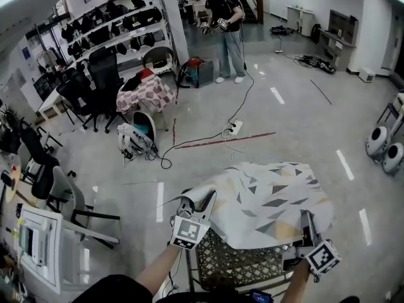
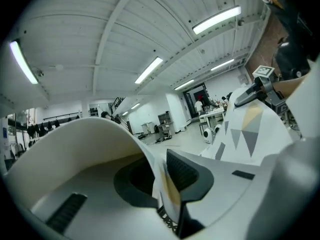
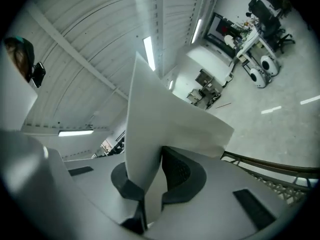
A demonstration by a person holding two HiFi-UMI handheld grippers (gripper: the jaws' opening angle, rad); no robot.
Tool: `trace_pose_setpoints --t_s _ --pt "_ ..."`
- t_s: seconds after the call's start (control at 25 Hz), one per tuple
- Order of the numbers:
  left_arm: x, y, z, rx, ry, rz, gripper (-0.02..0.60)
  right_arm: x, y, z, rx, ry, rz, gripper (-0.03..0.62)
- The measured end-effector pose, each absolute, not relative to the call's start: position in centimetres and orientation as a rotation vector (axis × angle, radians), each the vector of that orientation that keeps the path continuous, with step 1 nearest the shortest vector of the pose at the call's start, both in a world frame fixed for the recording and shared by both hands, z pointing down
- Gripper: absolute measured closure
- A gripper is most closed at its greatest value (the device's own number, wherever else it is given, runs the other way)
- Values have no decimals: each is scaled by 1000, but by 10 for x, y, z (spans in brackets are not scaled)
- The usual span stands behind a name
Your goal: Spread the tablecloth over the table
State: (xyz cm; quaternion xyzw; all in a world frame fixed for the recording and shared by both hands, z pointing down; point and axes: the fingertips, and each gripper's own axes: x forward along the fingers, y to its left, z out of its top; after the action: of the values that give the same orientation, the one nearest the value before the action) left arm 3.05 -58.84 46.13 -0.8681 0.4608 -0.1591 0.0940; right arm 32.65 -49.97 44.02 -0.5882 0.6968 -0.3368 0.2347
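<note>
The tablecloth (image 1: 271, 201), white with grey and yellow triangles, lies rumpled over the far part of a table with a metal lattice top (image 1: 240, 264); the near part of the lattice is bare. My left gripper (image 1: 197, 202) is shut on the cloth's near left corner, held a little above the table. My right gripper (image 1: 307, 223) is shut on the near right edge. In the left gripper view the cloth (image 2: 250, 129) runs from between that gripper's (image 2: 162, 184) pads toward the right gripper (image 2: 260, 89). In the right gripper view a white fold (image 3: 160, 114) stands up out of the gripper (image 3: 150, 184).
A person (image 1: 224, 24) stands at the back holding grippers. Black office chairs (image 1: 88, 87) and a small cloth-covered table (image 1: 145, 93) are at the back left. Cables and a power strip (image 1: 233, 130) lie on the floor. A desk (image 1: 38, 245) and chair (image 1: 69, 201) are at left.
</note>
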Motion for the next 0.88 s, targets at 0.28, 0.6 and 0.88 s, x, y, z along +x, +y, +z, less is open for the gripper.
trace_pose_setpoints --t_s 0.28,0.6,0.88 --pt "37 -568 493 -2770 1428 -500 517 357 -449 483 -1709 1802 -1055 565" --pt "-2 -505 541 -3012 1622 -468 515 356 -377 505 -1808 1686 -1100 568" --pt "-52 -417 583 -3136 1645 -509 515 311 -284 537 -1853 1601 -1171 568"
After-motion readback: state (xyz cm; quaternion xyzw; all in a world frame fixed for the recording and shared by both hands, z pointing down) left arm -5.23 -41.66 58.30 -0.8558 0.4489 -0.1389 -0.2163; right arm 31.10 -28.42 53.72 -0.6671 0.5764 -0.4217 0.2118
